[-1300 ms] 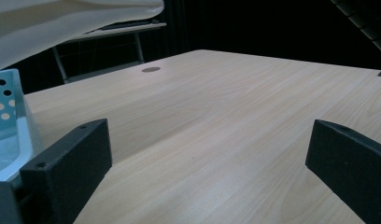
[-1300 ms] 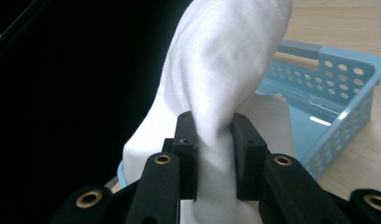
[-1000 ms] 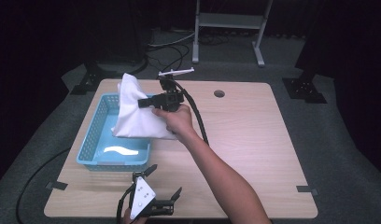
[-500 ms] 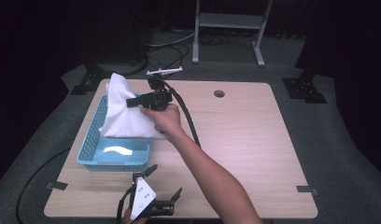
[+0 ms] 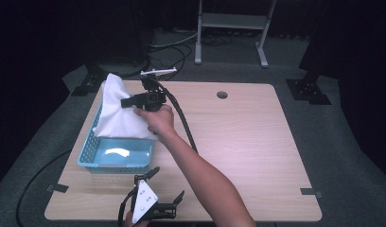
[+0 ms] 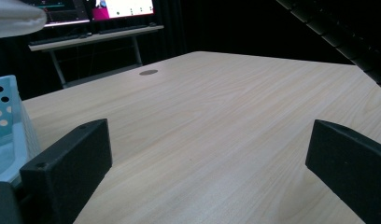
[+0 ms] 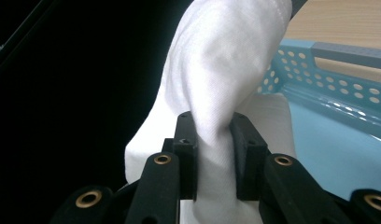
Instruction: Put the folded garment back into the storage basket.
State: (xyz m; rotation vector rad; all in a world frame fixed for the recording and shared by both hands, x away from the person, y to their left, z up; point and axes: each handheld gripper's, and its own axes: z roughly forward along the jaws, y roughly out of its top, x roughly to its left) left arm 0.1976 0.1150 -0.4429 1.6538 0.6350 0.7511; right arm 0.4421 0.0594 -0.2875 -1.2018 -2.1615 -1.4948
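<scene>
A white cloth hangs over the far end of a light blue perforated basket at the table's left. My right gripper is shut on the cloth near its top, and the lower edge drapes down to the basket. In the right gripper view the two jaws pinch a fold of the cloth at the gripper, with the basket wall behind. My left gripper rests at the table's near edge, open and holding nothing. The left gripper view has its gripper over bare wood, the basket at the left edge.
The wooden table has a round cable hole near its far edge. A metal stand is on the floor behind the table. The right gripper's cable trails across the table beside the forearm.
My right gripper has carried the white cloth to the left, from over the basket's right side to over its far left part. The left gripper has stayed where it was.
</scene>
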